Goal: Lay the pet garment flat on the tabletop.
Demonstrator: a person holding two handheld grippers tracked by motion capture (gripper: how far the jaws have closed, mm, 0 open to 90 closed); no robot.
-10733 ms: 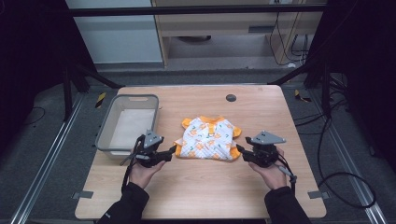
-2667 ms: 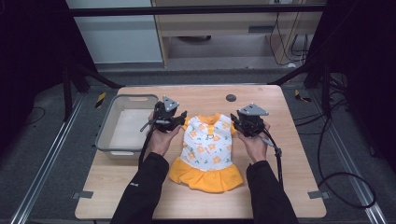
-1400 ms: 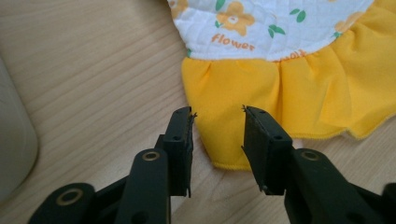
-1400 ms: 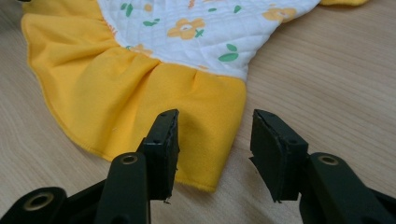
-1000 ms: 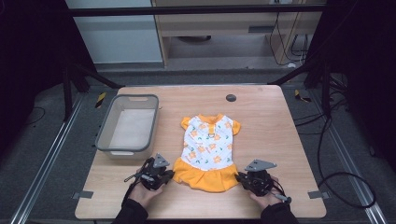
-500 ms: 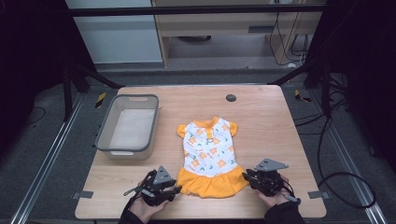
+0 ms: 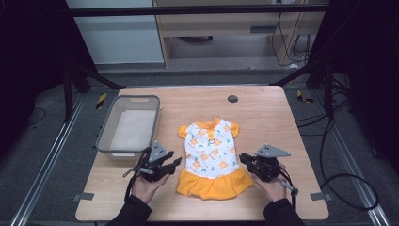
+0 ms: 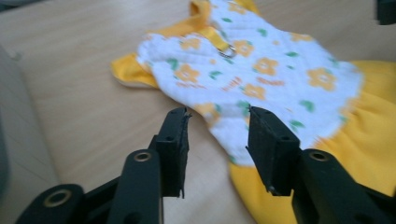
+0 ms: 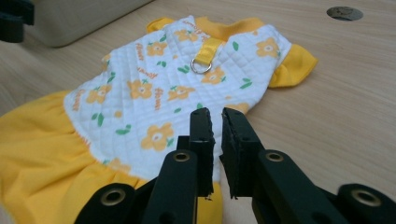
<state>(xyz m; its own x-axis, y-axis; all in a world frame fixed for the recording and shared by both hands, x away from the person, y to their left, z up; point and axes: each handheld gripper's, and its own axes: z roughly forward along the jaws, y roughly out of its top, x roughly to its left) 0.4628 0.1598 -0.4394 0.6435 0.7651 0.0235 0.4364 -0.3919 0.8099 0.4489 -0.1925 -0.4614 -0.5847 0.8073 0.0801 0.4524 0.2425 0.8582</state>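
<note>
A small dress [image 7: 211,155] with a white flowered top and a yellow skirt lies flat on the wooden table [image 7: 268,122], neck away from me. My left gripper [image 7: 175,162] hovers by the waist's left edge. Its jaws have just been opening and stand apart with nothing between them in the left gripper view [image 8: 217,121], the dress [image 8: 261,70] just beyond. My right gripper [image 7: 244,159] sits at the waist's right edge. Over the dress [image 9: 154,93], the right gripper [image 9: 215,116] has its jaws nearly together, holding nothing.
A grey rectangular bin [image 7: 106,136] stands at the table's left, close beside my left hand. A black round grommet [image 7: 232,99] sits near the far edge. Bare wood lies to the right of the dress. Cables run over the floor at the right.
Both grippers have left the skirt hem and moved forward and up to the waist. The left jaws have opened. The dress lies slightly nearer me than a second ago.
</note>
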